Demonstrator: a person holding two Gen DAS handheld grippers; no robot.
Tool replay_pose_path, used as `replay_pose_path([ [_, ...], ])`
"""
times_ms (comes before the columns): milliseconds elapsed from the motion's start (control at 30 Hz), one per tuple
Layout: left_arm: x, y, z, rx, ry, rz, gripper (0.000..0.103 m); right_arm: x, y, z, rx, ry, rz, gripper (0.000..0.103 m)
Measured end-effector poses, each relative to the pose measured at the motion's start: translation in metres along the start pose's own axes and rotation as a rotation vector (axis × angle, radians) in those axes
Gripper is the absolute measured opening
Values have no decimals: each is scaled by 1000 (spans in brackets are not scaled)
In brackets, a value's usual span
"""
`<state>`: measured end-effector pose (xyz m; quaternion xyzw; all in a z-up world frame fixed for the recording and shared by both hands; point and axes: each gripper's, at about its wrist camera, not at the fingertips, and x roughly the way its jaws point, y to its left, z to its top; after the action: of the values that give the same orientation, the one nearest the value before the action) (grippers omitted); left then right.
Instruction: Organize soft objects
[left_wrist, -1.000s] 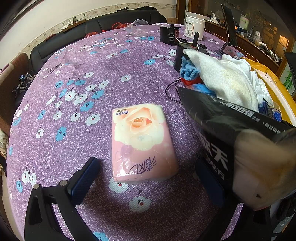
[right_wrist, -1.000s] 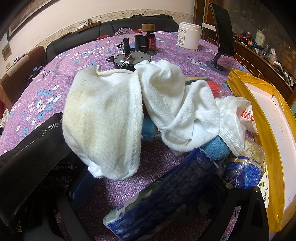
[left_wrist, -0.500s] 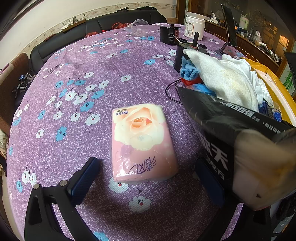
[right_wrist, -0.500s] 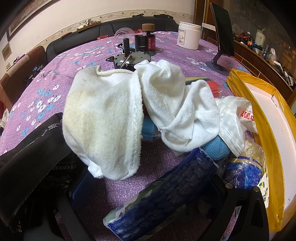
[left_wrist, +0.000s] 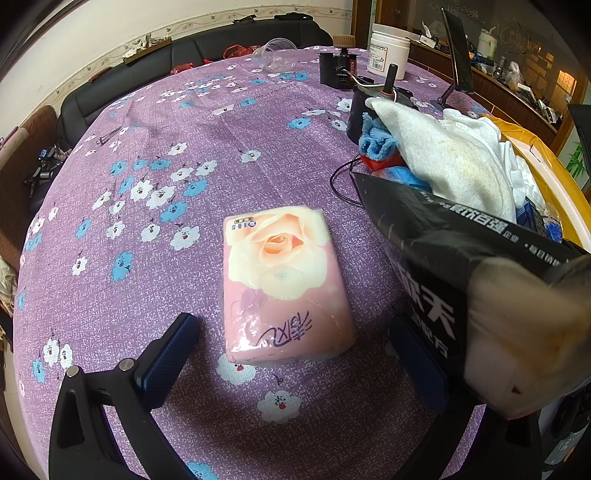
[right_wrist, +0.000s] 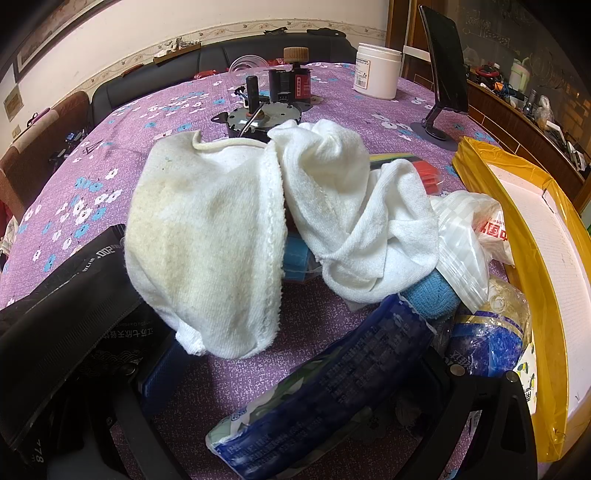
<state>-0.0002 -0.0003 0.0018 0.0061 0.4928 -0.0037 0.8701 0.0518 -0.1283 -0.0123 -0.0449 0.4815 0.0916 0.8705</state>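
A pink tissue pack (left_wrist: 284, 280) printed with a rose lies flat on the purple flowered tablecloth (left_wrist: 147, 240). Its near end sits between the fingers of my left gripper (left_wrist: 291, 354), which is open and not touching it. A black package (left_wrist: 461, 251) leans in from the right over the right finger. In the right wrist view a stained white towel (right_wrist: 207, 240) and a second white towel (right_wrist: 351, 206) lie heaped ahead. A blue wrapped pack (right_wrist: 332, 398) lies slantwise between the wide-spread fingers of my right gripper (right_wrist: 301, 373), which is open.
A yellow-rimmed white tray (right_wrist: 517, 258) runs along the right. A plastic bag (right_wrist: 465, 240), a blue cloth (right_wrist: 432, 295) and another blue bag (right_wrist: 487, 343) crowd beside it. Behind the towels stand a motor (right_wrist: 258, 118), a white jar (right_wrist: 376, 70) and a phone stand (right_wrist: 443, 66).
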Motion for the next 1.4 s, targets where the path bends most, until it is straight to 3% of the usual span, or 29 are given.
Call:
replay_pose_path([
  [600, -3, -2, -4, -13, -9, 27, 103, -3, 1, 0, 2, 0, 2, 102],
  [700, -11, -6, -6, 7, -58, 77, 103, -2, -3, 3, -15, 17, 39, 102],
  [833, -34, -19, -13, 60, -191, 139, 103, -9, -20, 3, -39, 47, 147, 102],
  [967, -50, -20, -18, 58, -270, 152, 103, -18, -28, 1, -38, 42, 228, 101],
  [1400, -67, -19, -21, 49, -357, 178, 103, -87, -44, -3, -13, -160, 338, 81],
])
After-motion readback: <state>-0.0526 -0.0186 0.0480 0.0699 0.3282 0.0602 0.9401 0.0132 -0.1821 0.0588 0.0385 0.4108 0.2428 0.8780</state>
